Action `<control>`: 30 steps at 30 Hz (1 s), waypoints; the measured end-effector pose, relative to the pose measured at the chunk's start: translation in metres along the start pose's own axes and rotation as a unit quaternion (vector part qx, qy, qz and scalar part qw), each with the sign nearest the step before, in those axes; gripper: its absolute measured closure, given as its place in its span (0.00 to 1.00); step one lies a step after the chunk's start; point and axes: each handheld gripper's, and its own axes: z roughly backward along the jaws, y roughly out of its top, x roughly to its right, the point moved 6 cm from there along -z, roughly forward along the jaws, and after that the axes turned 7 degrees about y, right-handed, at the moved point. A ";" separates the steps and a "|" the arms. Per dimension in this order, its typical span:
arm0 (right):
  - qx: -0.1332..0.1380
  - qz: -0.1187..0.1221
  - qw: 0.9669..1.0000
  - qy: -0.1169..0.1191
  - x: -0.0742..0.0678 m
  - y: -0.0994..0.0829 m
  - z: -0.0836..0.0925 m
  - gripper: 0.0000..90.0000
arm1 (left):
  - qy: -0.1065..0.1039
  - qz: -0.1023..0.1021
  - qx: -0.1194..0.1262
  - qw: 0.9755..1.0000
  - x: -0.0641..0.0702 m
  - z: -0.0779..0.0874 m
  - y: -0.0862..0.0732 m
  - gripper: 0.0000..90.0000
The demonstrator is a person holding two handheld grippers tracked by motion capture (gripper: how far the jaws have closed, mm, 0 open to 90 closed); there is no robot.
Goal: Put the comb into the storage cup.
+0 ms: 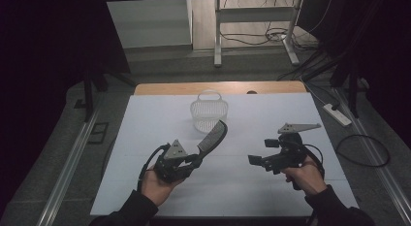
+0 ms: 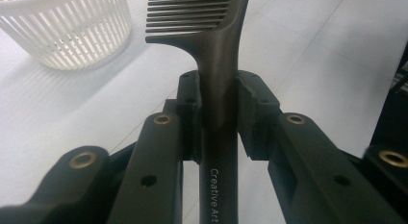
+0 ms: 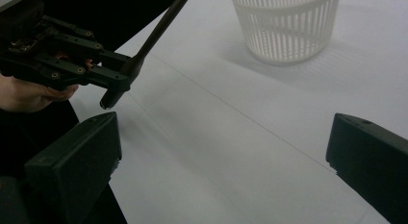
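Dark plastic comb [image 2: 219,65], long-handled with fine teeth, sits clamped by its handle in my left claw [image 2: 219,118] above the desk [image 1: 160,187], near the white basket [image 1: 209,114]; its tip is cut off. Right claw [image 3: 221,156] gapes empty.

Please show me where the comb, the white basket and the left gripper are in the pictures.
comb [image 2: 219,89]: left gripper view, on its handle between the jaws.
white basket [image 1: 209,115]: high view, on its slatted wall.
left gripper [image 1: 197,159]: high view, between its fingertips.
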 end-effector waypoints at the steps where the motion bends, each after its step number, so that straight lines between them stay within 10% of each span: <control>1: -0.002 0.000 1.000 0.000 0.000 0.001 -0.002 0.00 | -0.001 0.000 0.000 1.000 0.001 0.000 0.000 0.81; 30: -0.026 -0.033 0.998 0.038 -0.006 0.033 -0.040 0.00 | -0.004 -0.016 0.003 1.000 0.011 -0.014 0.012 0.81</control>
